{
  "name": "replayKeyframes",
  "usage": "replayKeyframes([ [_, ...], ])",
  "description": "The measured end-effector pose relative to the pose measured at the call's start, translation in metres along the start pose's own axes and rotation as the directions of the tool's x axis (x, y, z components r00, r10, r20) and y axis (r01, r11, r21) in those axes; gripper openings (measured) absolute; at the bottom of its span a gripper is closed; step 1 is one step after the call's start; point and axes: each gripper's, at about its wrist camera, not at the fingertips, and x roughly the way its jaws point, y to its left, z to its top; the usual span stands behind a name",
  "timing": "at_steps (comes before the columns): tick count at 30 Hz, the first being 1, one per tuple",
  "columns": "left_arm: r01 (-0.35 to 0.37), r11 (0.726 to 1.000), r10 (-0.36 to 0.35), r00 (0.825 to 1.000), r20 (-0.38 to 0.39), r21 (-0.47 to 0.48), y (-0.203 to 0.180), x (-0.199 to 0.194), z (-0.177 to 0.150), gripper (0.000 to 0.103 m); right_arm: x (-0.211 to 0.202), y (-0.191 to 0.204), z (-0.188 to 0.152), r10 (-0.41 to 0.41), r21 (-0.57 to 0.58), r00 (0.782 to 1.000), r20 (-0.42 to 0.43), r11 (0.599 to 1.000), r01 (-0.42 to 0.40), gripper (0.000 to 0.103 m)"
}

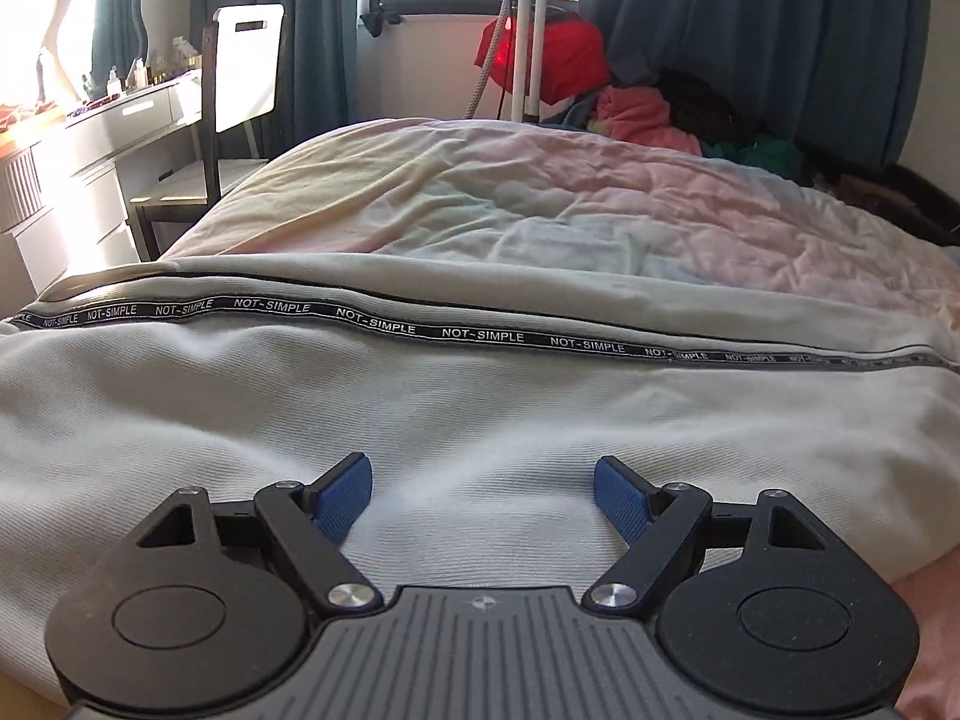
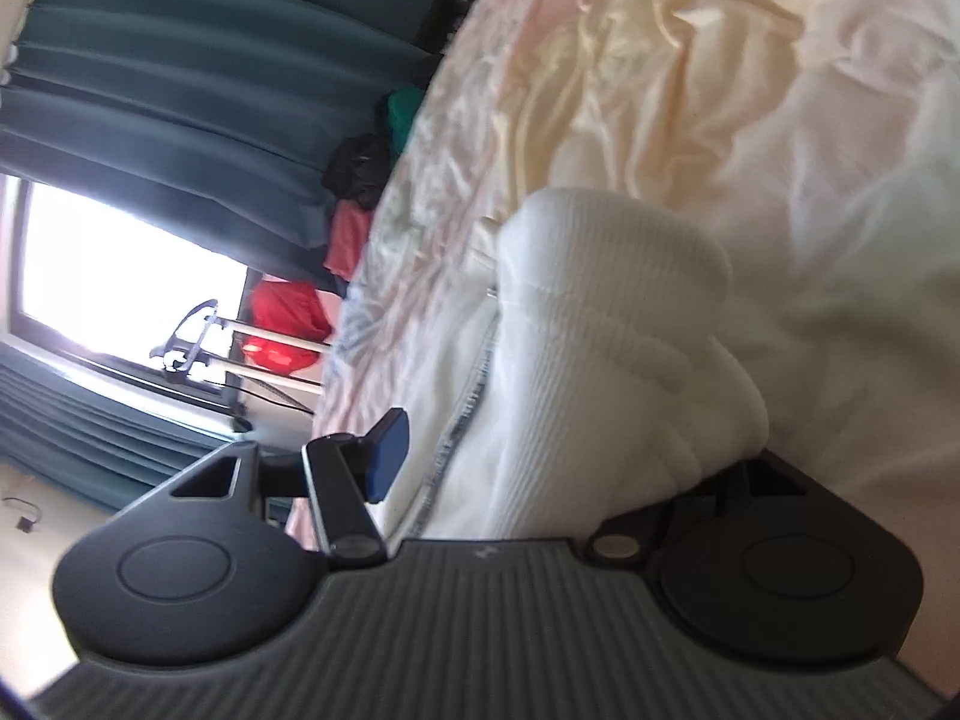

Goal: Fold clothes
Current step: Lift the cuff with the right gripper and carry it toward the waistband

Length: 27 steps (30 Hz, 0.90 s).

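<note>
Left tool [image 1: 483, 495] wide, empty, over white garment [image 1: 480, 420] at near bed [image 1: 540, 198] edge; right tool [image 2: 540, 456] parted, garment fold bunched between its fingers

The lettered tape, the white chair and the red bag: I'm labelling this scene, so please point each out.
lettered tape [image 1: 480, 336], left wrist view, mid-strip.
white chair [image 1: 249, 69], left wrist view, backrest.
red bag [image 1: 570, 57], left wrist view, front.
</note>
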Motion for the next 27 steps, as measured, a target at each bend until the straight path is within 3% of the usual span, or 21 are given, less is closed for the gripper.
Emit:
replayKeyframes([
  [3, -0.015, 1.0, 0.015, 1.0, -0.003, 0.024, -0.003, 0.001, -0.004, 0.084, 0.0, 0.009, 0.002, 0.058, -0.056, 0.998, 0.015, 0.997, -0.057, 0.064],
  [9, -0.03, 0.999, 0.029, 1.0, 0.004, 0.036, -0.005, 0.001, -0.005, 0.084, 0.014, -0.009, 0.003, -0.056, -0.009, 0.998, -0.017, 0.998, 0.056, 0.059],
  [10, -0.032, 0.999, 0.032, 0.999, 0.002, 0.043, -0.006, 0.001, -0.005, 0.085, 0.013, -0.011, 0.003, -0.053, -0.008, 0.998, -0.014, 0.999, 0.053, 0.055],
  [13, -0.042, 0.997, 0.042, 0.999, -0.004, 0.067, -0.008, 0.002, -0.007, 0.086, 0.01, -0.006, 0.003, -0.145, -0.066, 0.989, 0.01, 0.987, 0.145, 0.019],
  [17, -0.052, 0.996, 0.053, 0.999, -0.011, 0.077, -0.009, 0.004, -0.008, 0.087, 0.009, 0.002, 0.0, -0.202, -0.142, 0.979, 0.036, 0.968, 0.205, 0.015],
  [22, -0.054, 0.995, 0.054, 0.998, -0.007, 0.08, -0.008, 0.004, -0.01, 0.087, 0.004, 0.025, -0.008, -0.244, -0.282, 0.964, 0.103, 0.923, 0.264, 0.015],
  [27, -0.07, 0.991, 0.07, 0.998, 0.005, 0.111, -0.012, 0.004, -0.012, 0.089, 0.001, 0.057, -0.024, -0.285, -0.463, 0.94, 0.189, 0.818, 0.341, 0.015],
])
